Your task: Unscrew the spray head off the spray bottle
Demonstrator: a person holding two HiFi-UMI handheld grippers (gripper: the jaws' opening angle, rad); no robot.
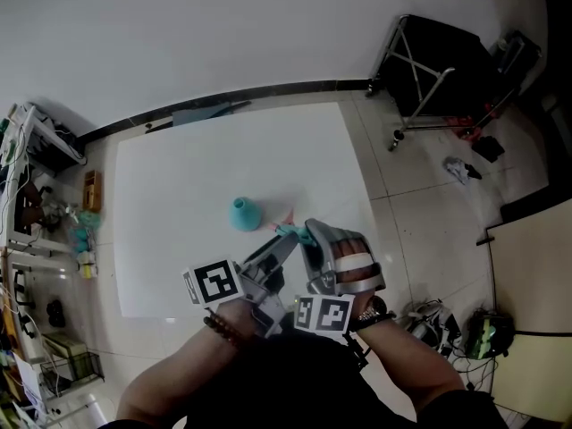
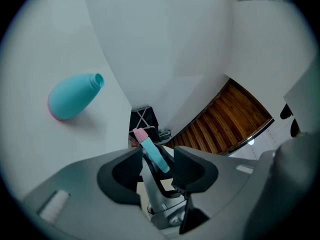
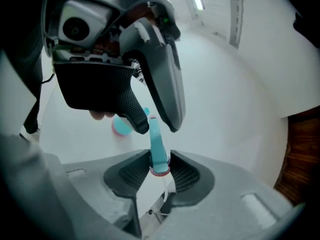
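Spray head [image 3: 158, 151] and spray bottle [image 1: 243, 214] are apart now: the bottle stands by itself near the middle of the white table [image 1: 179, 186], neck bare, while the head is up in the air over the near edge, between my two tools. I judge the unscrewing done and this a handover. My right gripper [image 3: 160, 169] is clamped on the head at its pink collar, both pads pressing in, which gives a firm hold on the widest part. My left gripper [image 2: 157, 161] has its jaws apart around the other end; the head lies close to one pad, with a clear gap to the other, so it carries nothing. Holding the piece by the collar also lets the thin dip tube hang free below the jaws.

The head is a slim teal plastic bar, smooth, with pink at both ends. The tube under it is pale and looks limp. The bottle is matte teal, drop-shaped and wide at the bottom, with a pink base and a short open neck. My pads are dark and ribbed, set in smooth grey shells.
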